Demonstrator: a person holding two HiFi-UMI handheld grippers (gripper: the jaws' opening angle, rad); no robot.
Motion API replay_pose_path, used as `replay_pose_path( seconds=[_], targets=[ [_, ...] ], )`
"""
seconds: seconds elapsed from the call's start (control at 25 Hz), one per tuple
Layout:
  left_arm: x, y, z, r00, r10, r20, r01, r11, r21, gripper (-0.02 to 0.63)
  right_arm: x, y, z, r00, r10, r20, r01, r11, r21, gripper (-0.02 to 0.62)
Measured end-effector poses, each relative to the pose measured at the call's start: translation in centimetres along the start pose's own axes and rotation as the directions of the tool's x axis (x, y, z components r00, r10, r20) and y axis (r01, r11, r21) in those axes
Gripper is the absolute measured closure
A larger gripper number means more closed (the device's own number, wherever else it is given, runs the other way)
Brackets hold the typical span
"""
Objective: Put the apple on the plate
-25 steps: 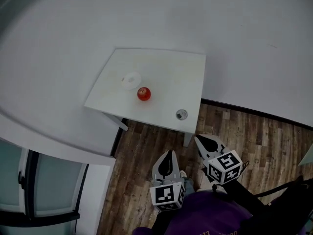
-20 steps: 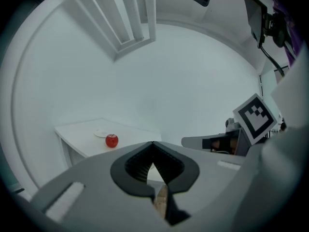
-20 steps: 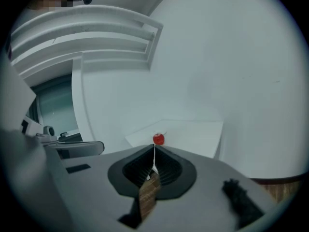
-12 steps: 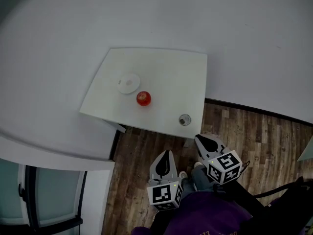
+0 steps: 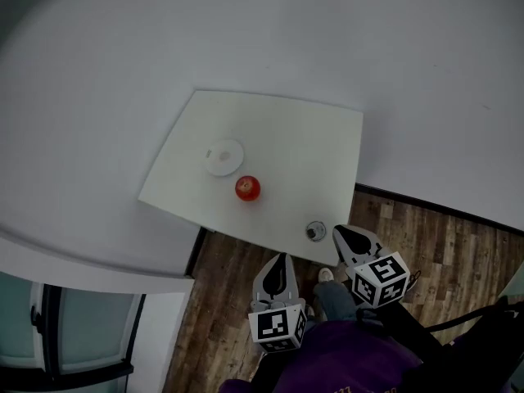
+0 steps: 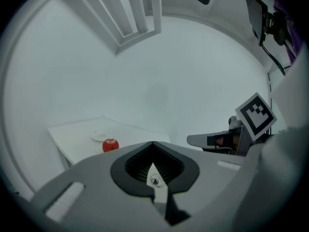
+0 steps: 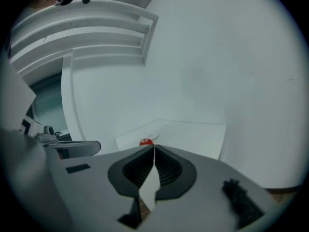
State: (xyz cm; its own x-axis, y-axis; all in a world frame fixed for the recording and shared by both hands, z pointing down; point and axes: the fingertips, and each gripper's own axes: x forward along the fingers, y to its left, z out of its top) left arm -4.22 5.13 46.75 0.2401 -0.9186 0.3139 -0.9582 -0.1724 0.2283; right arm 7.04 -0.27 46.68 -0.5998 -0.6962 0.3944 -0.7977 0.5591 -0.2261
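Bottom centre of the head view, the left gripper [image 5: 282, 260] hangs low over the wood floor [image 5: 221, 301], just short of the table's near edge. Its jaws are pressed together w/ nothing between them. A bit up-frame & to the right, the right gripper [image 5: 344, 234] is likewise closed tip to tip and empty. Likely reason: neither has anything to carry yet, so closed jaws look like a plain travel posture. Both point up-frame toward the table, tilted slightly down, prob. lining up a reach. The jaws would need to spread before any grasp.

Next up-frame, the white table [image 5: 303, 146] stands against plain white walls [image 5: 246, 39]. Close to the right gripper's tip, by the table's near-right corner, sits a small round greyish item [image 5: 315, 231]. It is too small to ID and prob. not part of the task.

The apple [image 5: 247, 188] rests on bare tabletop approx. mid-frame, toward the near-left edge, not on the plate. It is red, glossy, roundish, stem end up. Each gripper view shows it as a small red blob beyond the jaw tips. Being round & smooth, it would likely roll if nudged off-centre.

Furthest is the plate [image 5: 224, 156]: small, white, round, shallow, empty. It lies just beside the apple on its upper-left side, w/ a narrow gap between them. Transfer not begun.
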Motion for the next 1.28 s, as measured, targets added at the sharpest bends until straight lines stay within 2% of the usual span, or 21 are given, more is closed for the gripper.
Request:
replay_pose_path(
  seconds=[0.2, 0.56, 1.0, 1.28],
  targets=[
    [3.9, 1.0, 1.9, 0.997, 0.064, 0.031, -0.064, 0.998, 0.01, 0.6, 3.5, -2.6, 1.9, 0.999, 0.047, -0.011, -0.047, 0.999, -0.012, 0.583],
    [8.4, 1.6, 3.3, 0.987, 0.156, 0.028, -0.156, 0.988, -0.002, 0.6, 7.2, -5.5, 4.3, 0.99, 0.134, -0.034, -0.135, 0.991, -0.025, 0.583],
    [11.0, 5.4, 2.6, 0.975, 0.222, -0.014, -0.221, 0.975, 0.03, 0.577, 10.5, -6.2, 4.9, 0.988, 0.145, -0.044, -0.146, 0.989, 0.001, 0.583],
    [11.2, 5.1, 3.0, 0.978, 0.206, -0.018, -0.204, 0.976, 0.073, 0.571, 8.7, -7.0, 6.0, 0.995, 0.1, -0.006, -0.1, 0.995, 0.016, 0.583]
  ],
)
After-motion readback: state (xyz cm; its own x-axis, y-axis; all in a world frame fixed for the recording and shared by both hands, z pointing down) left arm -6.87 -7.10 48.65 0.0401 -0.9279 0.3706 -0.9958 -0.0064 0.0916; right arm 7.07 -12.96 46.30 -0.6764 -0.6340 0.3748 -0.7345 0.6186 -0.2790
